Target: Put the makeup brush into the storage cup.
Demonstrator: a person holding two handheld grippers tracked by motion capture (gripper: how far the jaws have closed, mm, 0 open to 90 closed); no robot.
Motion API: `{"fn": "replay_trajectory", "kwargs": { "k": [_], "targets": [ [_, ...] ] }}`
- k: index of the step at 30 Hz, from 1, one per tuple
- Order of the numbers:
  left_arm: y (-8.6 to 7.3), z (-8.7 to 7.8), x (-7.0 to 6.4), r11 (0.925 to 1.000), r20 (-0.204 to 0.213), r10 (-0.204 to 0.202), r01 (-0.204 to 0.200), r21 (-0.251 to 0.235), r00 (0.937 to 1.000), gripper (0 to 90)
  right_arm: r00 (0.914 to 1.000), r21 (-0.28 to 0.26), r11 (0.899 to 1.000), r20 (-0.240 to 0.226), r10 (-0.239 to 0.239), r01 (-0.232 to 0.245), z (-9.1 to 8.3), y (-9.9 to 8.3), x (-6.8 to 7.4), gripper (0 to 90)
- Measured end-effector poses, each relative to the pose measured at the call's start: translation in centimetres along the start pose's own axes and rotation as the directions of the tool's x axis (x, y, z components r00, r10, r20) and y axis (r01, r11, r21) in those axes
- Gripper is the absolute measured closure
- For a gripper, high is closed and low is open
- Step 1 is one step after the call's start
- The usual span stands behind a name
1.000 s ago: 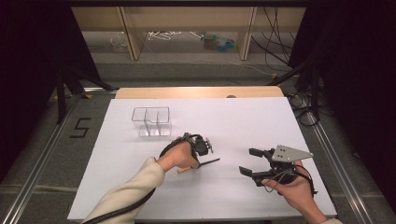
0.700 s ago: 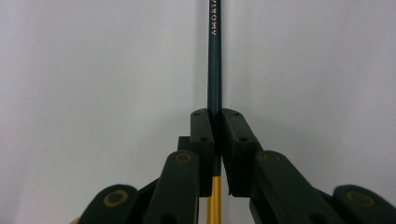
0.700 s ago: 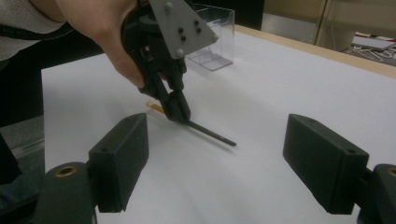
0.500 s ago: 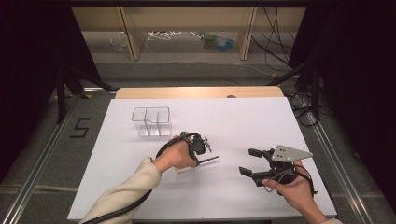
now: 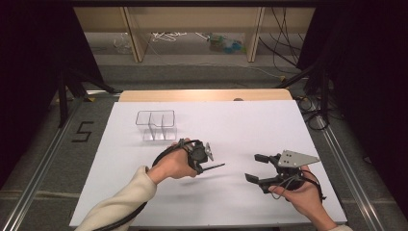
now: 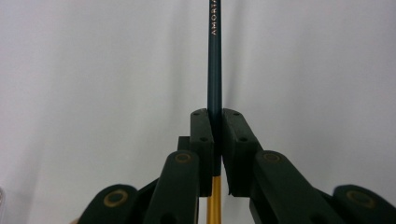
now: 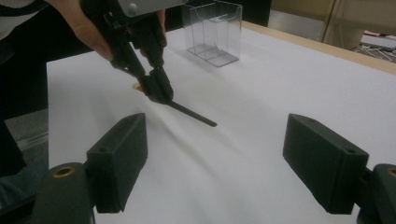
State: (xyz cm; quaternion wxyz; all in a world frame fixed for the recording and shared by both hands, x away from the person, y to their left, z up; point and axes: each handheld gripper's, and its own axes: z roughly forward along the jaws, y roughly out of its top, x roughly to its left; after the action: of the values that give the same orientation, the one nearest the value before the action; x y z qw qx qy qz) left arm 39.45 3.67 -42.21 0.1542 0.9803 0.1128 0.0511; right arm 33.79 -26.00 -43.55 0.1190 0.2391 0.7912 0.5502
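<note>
left tongs [image 6: 215, 140]: clamping slim dark pencil [image 6: 214, 60] | right tongs [image 7: 215, 163]: blocky matte jaws wide

A slim dark-teal pencil [image 6: 214, 60] with a yellow-gold rear end and pale lettering along its shaft; clamped between the left gripper [image 6: 215, 135] jaws; lifted just above the white table [image 5: 269, 125], roughly level.

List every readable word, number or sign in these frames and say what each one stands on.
"AMORTA": pale capitals along the dark pencil clamped in the left tongs; the word runs off the top edge, so any further letters cannot be told.
"5": a dark numeral on the grey floor left of the white table.
No text can be read on the clear divided box or the right tongs.
</note>
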Motion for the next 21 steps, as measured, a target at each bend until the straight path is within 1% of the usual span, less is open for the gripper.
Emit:
{"fn": "replay_trajectory", "kwargs": {
  "k": [1,2,3,5,6,8,9,11,12,14,15,16,17,21],
  "targets": [
    [-0.1,-0.1,-0.2,1.0,0.001,-0.001,0.001,-0.006,1.0,82.9,1.0,0.013,1.0,0.005,-0.001,0.001,-0.1,0.0,0.0,22.8],
    [-0.2,-0.3,-0.3,1.0,0.001,0.004,-0.004,-0.006,1.0,82.9,1.0,0.016,1.0,0.004,-0.004,0.004,0.0,0.0,0.0,22.7],
    [-0.3,-0.4,-0.4,0.9999,0.003,0.008,-0.008,-0.007,1.0,82.9,0.9999,0.032,0.999,0.01,-0.01,0.009,-0.1,0.0,0.1,22.7],
    [-0.5,-0.7,-0.7,0.9998,0.007,0.017,-0.017,-0.012,0.9998,82.9,0.9999,0.038,0.999,0.003,-0.016,0.016,0.0,0.0,0.1,22.7],
    [-0.6,-0.8,-0.9,0.9997,0.013,0.02,-0.019,-0.015,0.9997,82.9,0.9999,0.026,1.0,-0.01,-0.014,0.014,0.1,0.0,0.1,22.7],
    [-0.7,-0.9,-1.1,0.9995,0.014,0.025,-0.025,-0.018,0.9996,82.9,0.9998,0.026,1.0,-0.015,-0.015,0.015,0.2,0.0,0.1,22.7],
    [-0.9,-1.0,-1.4,0.9991,0.019,0.039,-0.039,-0.018,0.9991,82.9,0.9996,0.029,0.999,-0.021,-0.019,0.02,0.4,0.0,0.2,22.6],
    [-1.0,-1.1,-1.5,0.9991,0.017,0.035,-0.035,-0.025,0.9992,82.9,0.9994,0.028,0.999,-0.027,-0.019,0.02,0.5,0.0,0.2,22.5],
    [-1.2,-1.2,-1.7,0.9989,0.024,0.043,-0.042,-0.019,0.9988,82.9,0.9991,0.04,0.999,-0.03,-0.03,0.031,0.5,0.0,0.2,22.4],
    [-1.4,-1.3,-1.8,0.9989,0.021,0.044,-0.044,-0.017,0.9988,82.9,0.998,0.033,0.999,-0.049,-0.04,0.042,0.8,0.1,0.3,22.3],
    [-1.6,-1.6,-2.0,0.9989,0.024,0.042,-0.042,-0.021,0.9988,82.9,0.9982,0.04,0.998,-0.043,-0.042,0.044,0.8,0.1,0.4,22.3],
    [-1.7,-1.6,-2.1,0.9988,0.031,0.045,-0.045,-0.02,0.9985,82.9,0.9975,0.026,0.999,-0.055,-0.044,0.046,1.0,0.1,0.5,22.3],
    [-1.8,-1.7,-2.2,0.9987,0.039,0.046,-0.046,-0.022,0.9982,82.9,0.9971,0.035,0.998,-0.06,-0.046,0.049,1.0,0.1,0.5,22.3],
    [-2.2,-1.9,-2.7,0.9983,0.047,0.057,-0.056,-0.02,0.9973,82.9,0.9945,0.019,0.998,-0.081,-0.066,0.068,1.6,0.2,0.7,22.1]
  ]
}}
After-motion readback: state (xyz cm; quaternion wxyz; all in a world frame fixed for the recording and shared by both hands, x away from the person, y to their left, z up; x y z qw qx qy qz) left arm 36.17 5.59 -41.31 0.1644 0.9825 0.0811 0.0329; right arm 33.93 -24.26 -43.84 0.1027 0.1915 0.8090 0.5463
